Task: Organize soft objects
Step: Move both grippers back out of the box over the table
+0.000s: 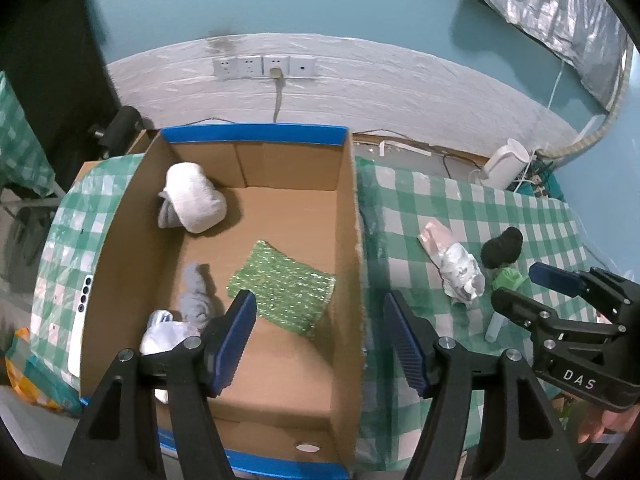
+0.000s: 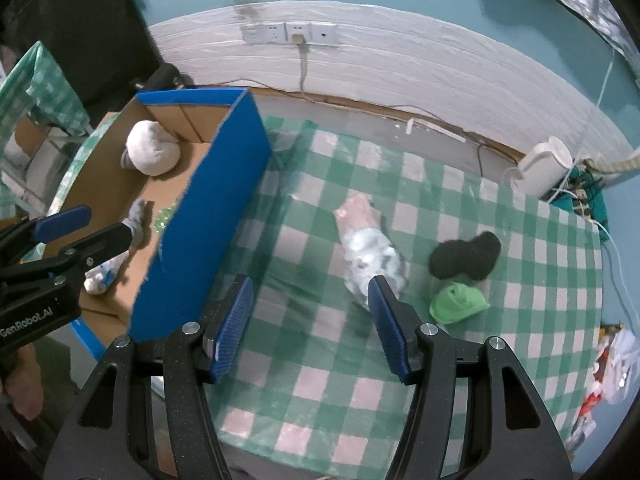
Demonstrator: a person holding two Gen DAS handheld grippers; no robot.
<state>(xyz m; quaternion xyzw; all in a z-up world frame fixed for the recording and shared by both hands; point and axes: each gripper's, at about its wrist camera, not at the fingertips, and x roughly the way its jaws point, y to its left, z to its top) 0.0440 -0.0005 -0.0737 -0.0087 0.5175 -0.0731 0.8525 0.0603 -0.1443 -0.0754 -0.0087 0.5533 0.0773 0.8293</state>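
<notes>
we have the cardboard box (image 1: pixel 352 208) on the left of the checked tablecloth (image 2: pixel 420 216) because it is where the soft things get gathered. four already lie inside: a white rolled bundle (image 1: pixel 194 198) in the far left corner, a grey sock (image 1: pixel 196 296) and a white sock (image 1: pixel 164 334) along the near left wall, and a sparkly green cloth (image 1: pixel 280 288) flat in the middle.

our left gripper (image 1: pixel 320 344) hangs over the box with its jaws standing wide and nothing between them; we judge it has let its piece go there.

three soft things wait on the cloth to the right of the box: a pink and white patterned bundle (image 2: pixel 370 252), a black bundle (image 2: pixel 466 256) further right, and a green bundle (image 2: pixel 458 304) just near of the black one, seemingly touching it.

our right gripper (image 2: pixel 310 328) points down at the cloth, jaws parted and empty, its right finger just near of the patterned bundle. we judge that piece is the next pick, being closest to the box.
</notes>
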